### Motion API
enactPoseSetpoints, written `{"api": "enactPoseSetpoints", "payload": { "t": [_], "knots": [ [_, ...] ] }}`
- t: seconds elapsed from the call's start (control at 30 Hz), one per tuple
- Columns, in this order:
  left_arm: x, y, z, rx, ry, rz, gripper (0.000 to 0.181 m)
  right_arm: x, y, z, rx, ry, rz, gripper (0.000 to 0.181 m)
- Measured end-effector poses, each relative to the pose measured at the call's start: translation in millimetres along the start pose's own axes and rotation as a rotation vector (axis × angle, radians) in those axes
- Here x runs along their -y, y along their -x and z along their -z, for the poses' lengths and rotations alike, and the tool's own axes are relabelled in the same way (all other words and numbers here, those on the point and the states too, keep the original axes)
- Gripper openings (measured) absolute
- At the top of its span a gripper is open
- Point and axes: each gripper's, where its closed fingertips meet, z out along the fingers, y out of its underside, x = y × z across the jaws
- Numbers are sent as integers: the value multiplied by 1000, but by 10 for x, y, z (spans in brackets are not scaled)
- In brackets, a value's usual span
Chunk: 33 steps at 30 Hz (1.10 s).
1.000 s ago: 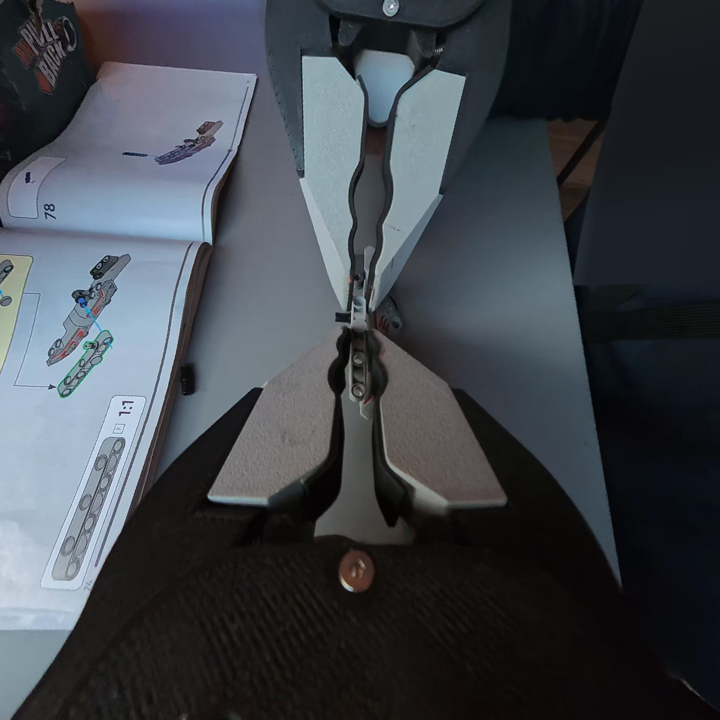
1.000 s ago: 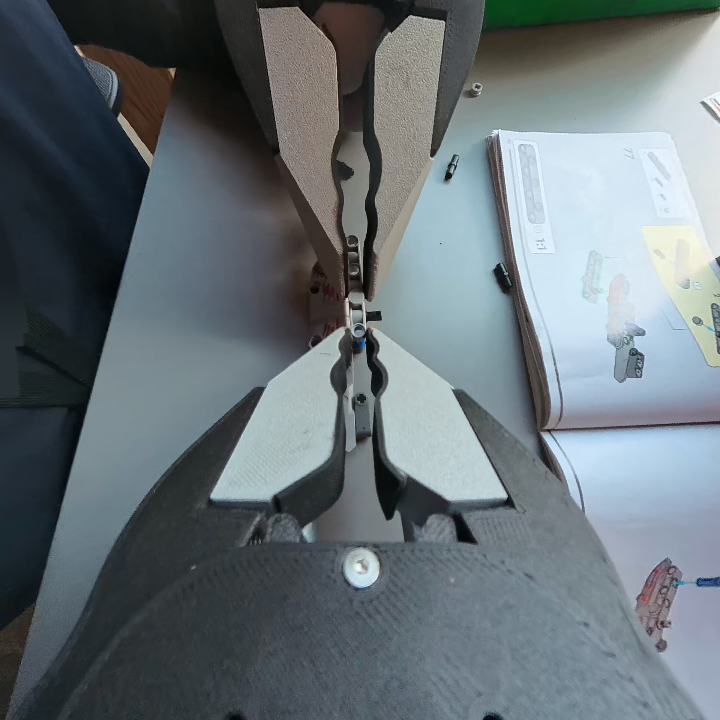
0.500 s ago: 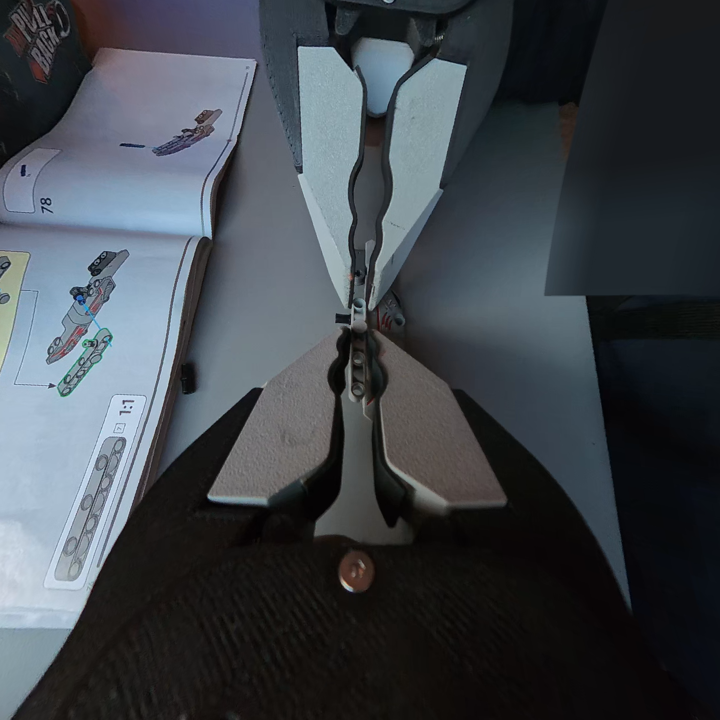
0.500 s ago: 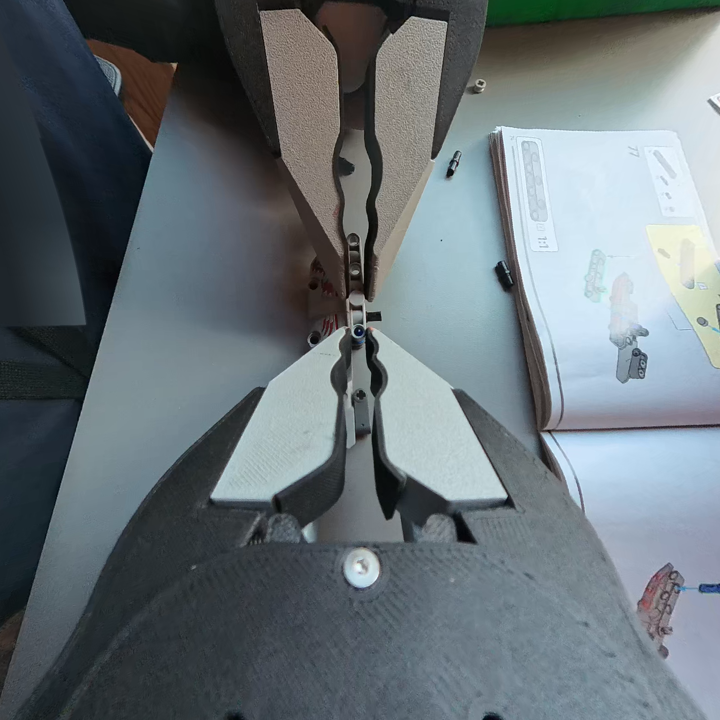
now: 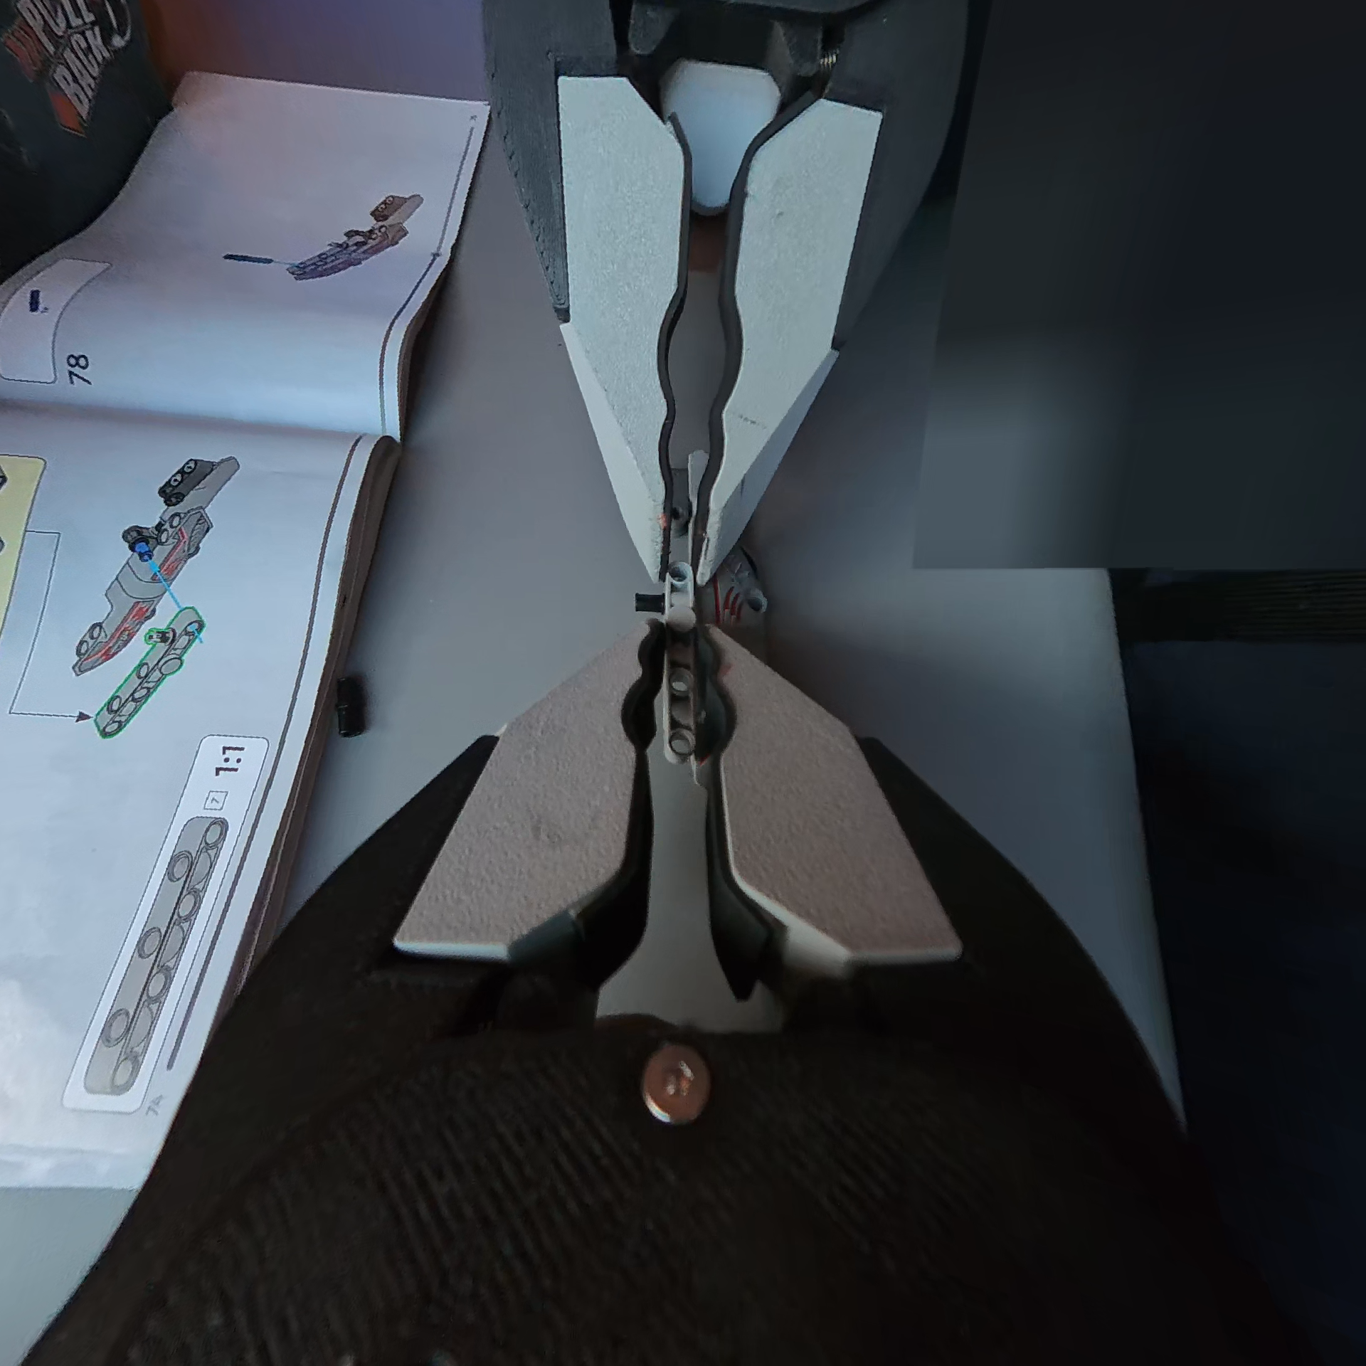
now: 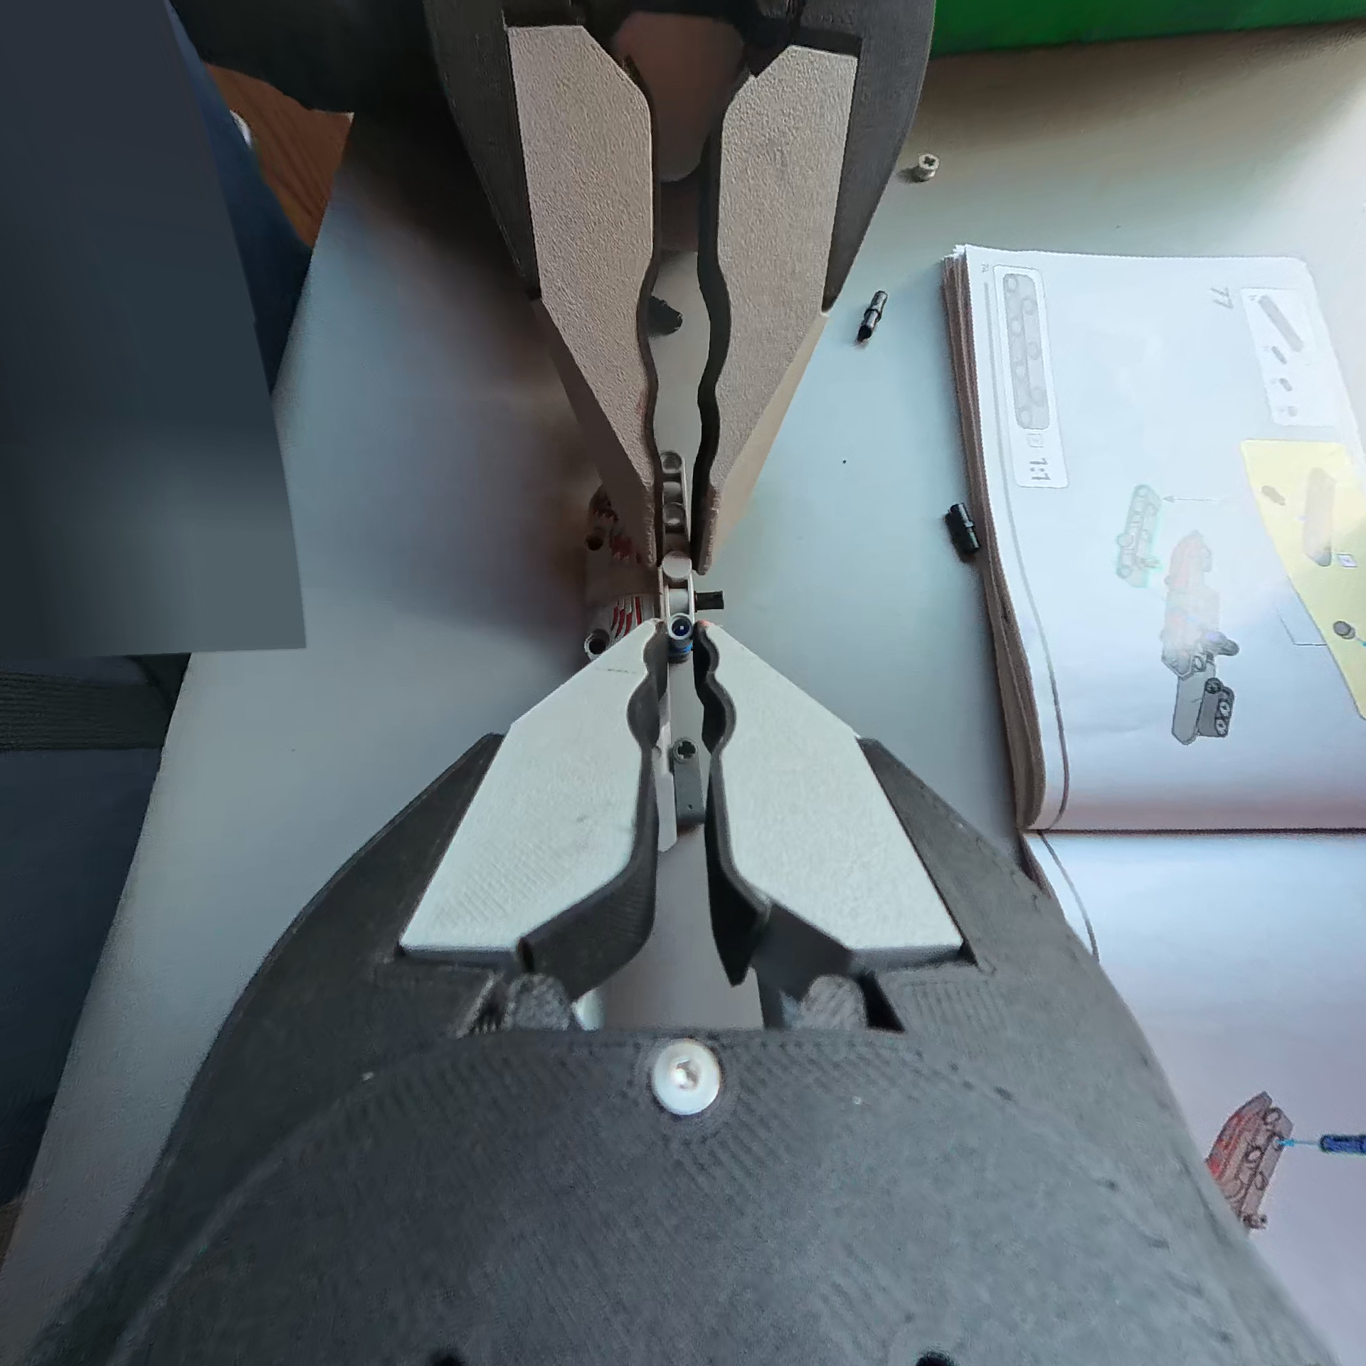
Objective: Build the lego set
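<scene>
My left gripper (image 5: pixel 680 628) is shut on a light grey holed beam (image 5: pixel 680 702). My right gripper (image 6: pixel 680 637) is shut on a grey lego assembly (image 6: pixel 669 776) with a dark grey part and a blue pin (image 6: pixel 680 628) at its tip. The two grippers meet tip to tip above the table. The beam's end (image 6: pixel 674 495) overlaps the assembly's end between the tips, and a black pin (image 6: pixel 711 597) sticks out sideways there. The right gripper (image 5: pixel 681 569) shows from above in the left wrist view, and the left gripper (image 6: pixel 676 551) likewise in the right wrist view.
An open instruction booklet (image 5: pixel 185 517) (image 6: pixel 1146 517) lies beside the grippers. A grey panel with red stickers (image 6: pixel 617 569) lies on the table under the tips. Loose black pins (image 6: pixel 961 526) (image 6: pixel 872 314) and a small grey bush (image 6: pixel 924 164) lie nearby. The table edge (image 5: pixel 1116 739) borders a person's dark clothing. The grippers are tip to tip, or close to it.
Both grippers stay shut and tip to tip on their pieces. The pair has drifted slightly over the table; nothing was let go or picked up.
</scene>
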Motion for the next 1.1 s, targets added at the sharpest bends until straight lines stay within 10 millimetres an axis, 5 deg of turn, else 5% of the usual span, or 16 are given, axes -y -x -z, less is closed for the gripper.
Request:
{"api": "enactPoseSetpoints", "payload": {
  "t": [0.53,1.1],
  "knots": [
    [31,-53,-22,0,9,4,4,-21,51,32,76,-78,-12,3],
    [-13,-61,-56,237,39,121,5,-30,54,35,148,-80,56,3]
  ]
}}
